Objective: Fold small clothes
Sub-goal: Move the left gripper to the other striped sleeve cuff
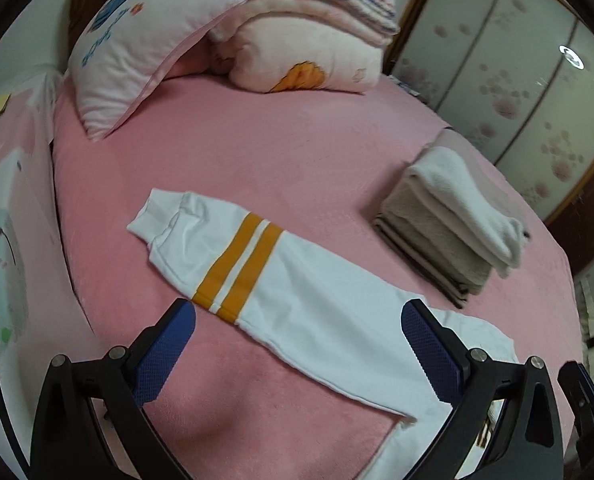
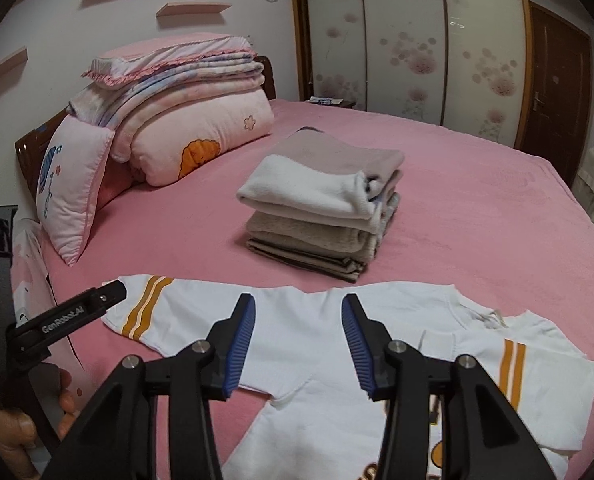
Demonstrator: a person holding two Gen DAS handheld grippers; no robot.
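The white shirt [image 2: 309, 344] with orange stripes lies flat on the pink bed [image 2: 477, 216], one sleeve [image 1: 233, 252] stretched out. Both grippers, left [image 1: 297, 344] and right [image 2: 299, 344], are open and hold nothing.

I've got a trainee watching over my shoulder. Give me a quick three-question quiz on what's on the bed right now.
1. True or false: the right sleeve of the white sweatshirt is already folded across the body.
2. What does the left gripper hold? A) the striped sleeve B) a towel C) nothing
3. Fill in: the stack of folded clothes sits ____ the sweatshirt, as the right wrist view shows it.

Key
1. True: the right sleeve lies across the body, while the left sleeve lies stretched out on the pink bedspread.
2. C: its jaws stand wide open, empty.
3. Beyond, apart from it.
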